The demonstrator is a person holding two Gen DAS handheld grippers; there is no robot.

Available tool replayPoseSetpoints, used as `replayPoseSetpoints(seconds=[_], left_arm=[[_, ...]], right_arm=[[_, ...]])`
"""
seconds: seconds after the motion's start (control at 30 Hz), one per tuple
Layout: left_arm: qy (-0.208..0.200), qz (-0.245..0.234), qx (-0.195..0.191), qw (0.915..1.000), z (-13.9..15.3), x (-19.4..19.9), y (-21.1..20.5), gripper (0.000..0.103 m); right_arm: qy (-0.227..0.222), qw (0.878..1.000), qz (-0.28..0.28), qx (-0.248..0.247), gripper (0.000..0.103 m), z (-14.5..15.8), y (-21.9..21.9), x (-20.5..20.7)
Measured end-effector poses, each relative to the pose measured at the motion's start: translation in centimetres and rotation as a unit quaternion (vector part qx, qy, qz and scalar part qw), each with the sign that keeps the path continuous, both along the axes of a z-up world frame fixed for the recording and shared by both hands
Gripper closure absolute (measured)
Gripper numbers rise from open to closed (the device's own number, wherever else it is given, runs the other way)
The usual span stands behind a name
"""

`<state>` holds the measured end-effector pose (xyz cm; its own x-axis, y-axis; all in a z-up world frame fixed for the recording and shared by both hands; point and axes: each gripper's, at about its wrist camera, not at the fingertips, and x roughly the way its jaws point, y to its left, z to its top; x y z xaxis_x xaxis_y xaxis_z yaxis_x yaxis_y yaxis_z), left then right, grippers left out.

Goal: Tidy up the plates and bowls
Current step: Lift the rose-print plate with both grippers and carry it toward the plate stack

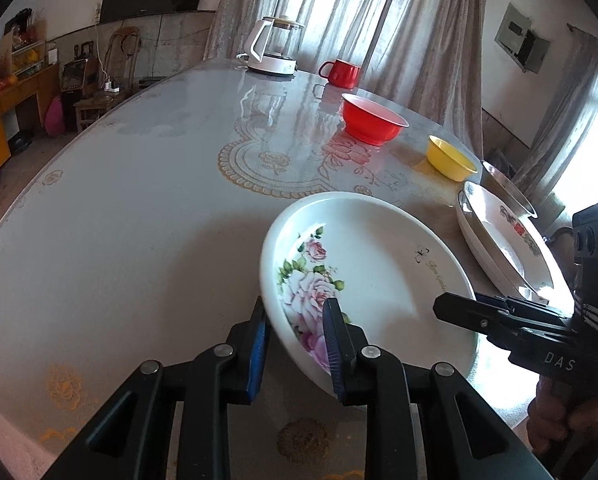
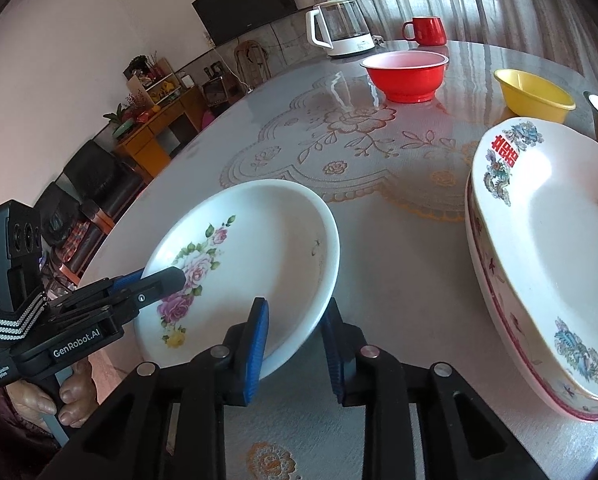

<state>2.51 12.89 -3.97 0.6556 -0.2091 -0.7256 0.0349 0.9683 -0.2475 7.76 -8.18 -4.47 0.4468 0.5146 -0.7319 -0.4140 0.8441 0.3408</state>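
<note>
A white plate with pink roses (image 1: 379, 264) (image 2: 259, 240) rests on the round table (image 1: 139, 240). My left gripper (image 1: 295, 304) straddles its left rim, one pad outside the wall and one over the roses. It shows from the side in the right wrist view (image 2: 159, 278). My right gripper (image 2: 295, 303) (image 1: 459, 306) straddles the opposite rim. A sliver of table shows between the rim and the outer pad of each gripper, so neither one presses. To the right stands a stack of patterned plates (image 2: 559, 240) (image 1: 499, 240).
Beyond the plates sit a red bowl (image 1: 373, 120) (image 2: 405, 74), a yellow bowl (image 1: 451, 158) (image 2: 533, 94) and a metal bowl (image 1: 507, 188). A white kettle (image 1: 273, 46) and a red mug (image 1: 341, 73) stand at the far edge. A hand holds each gripper's handle.
</note>
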Motion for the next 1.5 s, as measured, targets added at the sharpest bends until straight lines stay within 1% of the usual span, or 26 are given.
replayPoseSetpoints(seconds=[0.07,0.17,0.3,0.4,0.57,0.67,0.83,0.9,1.07,1.27,1.33,1.43,1.5], left_arm=[[-0.003,0.005,0.015,0.9999,0.0,-0.2,-0.5,0.077],[-0.001,0.008,0.002,1.0,0.0,-0.6,-0.3,0.077],[0.007,0.022,0.007,0.9997,0.0,-0.4,-0.6,0.076],[0.006,0.025,0.022,0.9994,0.1,-0.3,-1.2,0.076],[-0.003,0.024,0.033,0.9991,0.8,-1.2,-1.6,0.076],[-0.009,0.021,0.028,0.9994,1.4,-1.7,-1.6,0.076],[-0.019,0.014,0.019,0.9995,2.2,-2.4,-1.5,0.076],[-0.022,0.01,0.017,0.9996,2.5,-2.5,-1.6,0.076],[-0.007,0.011,0.017,0.9998,1.7,-1.6,-1.6,0.076],[0.004,0.013,0.023,0.9997,0.4,-0.4,-1.6,0.076],[0.002,0.01,0.02,0.9997,0.1,-0.2,-1.5,0.076],[-0.007,0.004,0.028,0.9996,-0.1,-0.2,-1.7,0.076],[-0.013,0.002,0.009,0.9999,0.1,-0.6,-1.4,0.076]], right_arm=[[-0.003,1.0,-0.003,-0.002,0.078,0.0,0.1,-0.1],[-0.008,1.0,-0.007,-0.008,0.078,0.1,0.2,-0.4],[-0.001,1.0,-0.009,-0.003,0.078,0.1,0.0,-0.3],[0.006,1.0,-0.017,0.004,0.078,0.1,-0.1,-0.2],[-0.003,1.0,-0.02,-0.005,0.079,0.2,0.0,-0.7],[0.0,1.0,-0.024,-0.007,0.08,0.2,-0.1,-0.7],[0.015,0.999,-0.029,0.013,0.08,0.0,-0.9,-0.8],[0.029,0.999,-0.032,0.023,0.08,-0.1,-1.3,-0.8],[0.04,0.998,-0.039,0.034,0.08,-0.1,-1.7,-0.7],[0.029,0.999,-0.032,0.011,0.08,0.1,-0.9,-0.8],[0.022,0.999,-0.034,0.007,0.079,0.1,-0.8,-0.8],[0.012,0.999,-0.032,-0.009,0.079,0.2,-0.5,-0.7],[0.012,0.999,-0.032,-0.009,0.079,0.2,-0.5,-0.7]])
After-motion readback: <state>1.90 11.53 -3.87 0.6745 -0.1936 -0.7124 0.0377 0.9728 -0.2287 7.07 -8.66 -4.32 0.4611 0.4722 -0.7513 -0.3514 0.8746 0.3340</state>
